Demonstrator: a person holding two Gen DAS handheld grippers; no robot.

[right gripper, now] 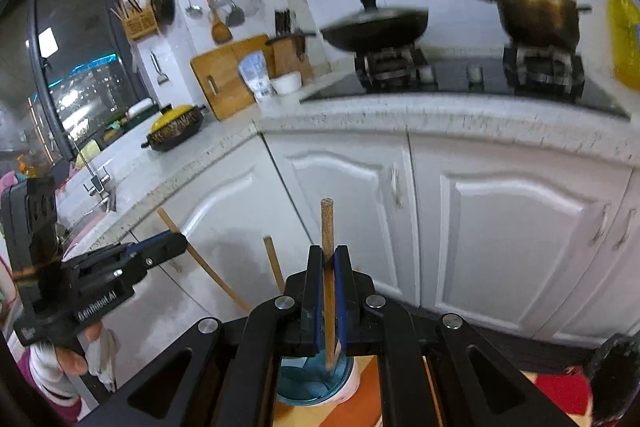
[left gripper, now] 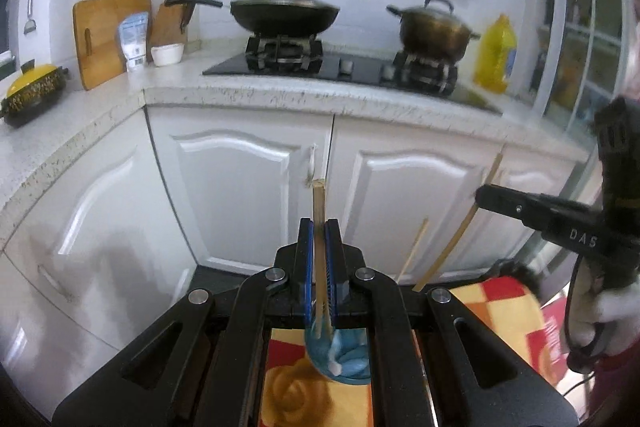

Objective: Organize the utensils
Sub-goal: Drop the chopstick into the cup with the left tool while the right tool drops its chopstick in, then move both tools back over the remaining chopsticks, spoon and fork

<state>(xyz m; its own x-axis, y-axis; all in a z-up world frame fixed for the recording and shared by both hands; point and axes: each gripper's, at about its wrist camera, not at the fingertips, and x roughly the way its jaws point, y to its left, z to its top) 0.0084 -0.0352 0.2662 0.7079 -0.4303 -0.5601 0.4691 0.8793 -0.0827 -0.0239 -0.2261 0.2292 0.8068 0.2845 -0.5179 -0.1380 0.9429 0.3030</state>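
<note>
Biggest thing in both views is the white cabinet run [left gripper: 248, 187] w/ the speckled counter [left gripper: 240, 93] across the middle of the frame, wok [left gripper: 284, 13] and brass pot [left gripper: 434, 27] on the stove up top. Lower center of each frame is the blue-lined cup [right gripper: 316, 383] sitting on a red/yellow patterned cloth [left gripper: 496, 311], and the chopsticks go down into it. Left gripper [left gripper: 320, 243] is clamped on one pale bamboo chopstick [left gripper: 319, 203], standing close to upright, lower end inside the cup. Right gripper [right gripper: 329, 267] is pinched tight on a darker brown chopstick [right gripper: 327, 227], also near vertical w/ its tip down in the cup. Two more sticks lean out of the cup, seen right of center in the left cam [left gripper: 414, 247] and left of center in the right cam [right gripper: 272, 261]. What could go wrong imo: both grippers are crowding the same small cup, so they could bump each other or knock the leaning sticks, and any sideways pull on a held stick could lever on the rim and tip the cup over. Sticks are thin, so a slightly off-center grip could let one twist or slip. Frames are a bit blurry, so can't tell if the tips touch the bottom.
</note>
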